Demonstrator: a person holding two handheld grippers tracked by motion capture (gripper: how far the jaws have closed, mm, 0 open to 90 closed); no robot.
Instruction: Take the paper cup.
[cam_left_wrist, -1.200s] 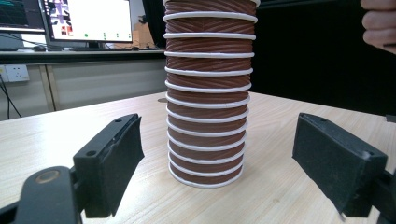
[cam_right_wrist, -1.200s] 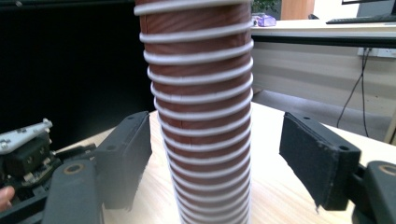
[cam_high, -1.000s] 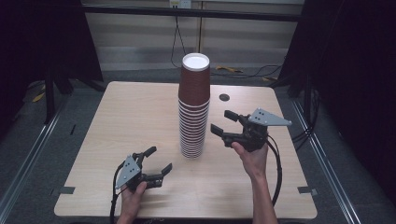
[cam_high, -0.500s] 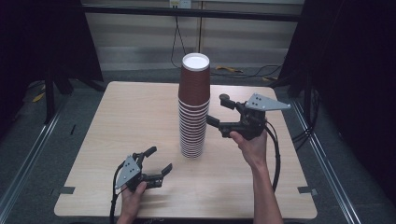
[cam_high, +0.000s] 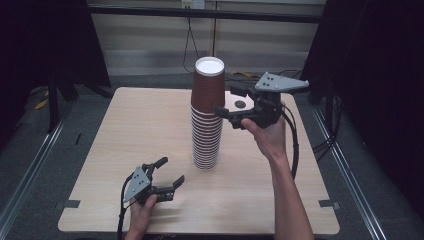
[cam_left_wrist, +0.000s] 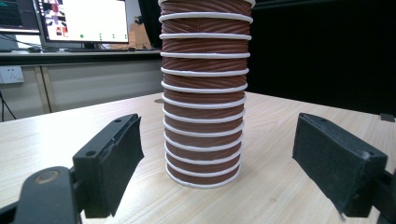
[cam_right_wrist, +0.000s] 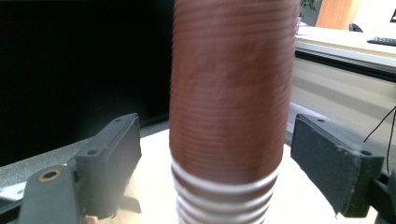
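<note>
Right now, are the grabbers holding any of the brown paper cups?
No. Both the left gripper and right gripper are open, holding nothing; the tall stack of brown paper cups stands untouched.

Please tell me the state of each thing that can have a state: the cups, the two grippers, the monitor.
Stack of brown paper cups: nested, upside down, upright on the table.
Left gripper: open, low over the table, apart from the stack.
Right gripper: open, raised beside the top cup, not gripping it.
Monitor: switched on.

Tall stack of brown ribbed paper cups (cam_high: 207, 120) with white rolled rims; matt light wood-grain table (cam_high: 130, 130); rough black foam pads (cam_left_wrist: 116, 154).
</note>
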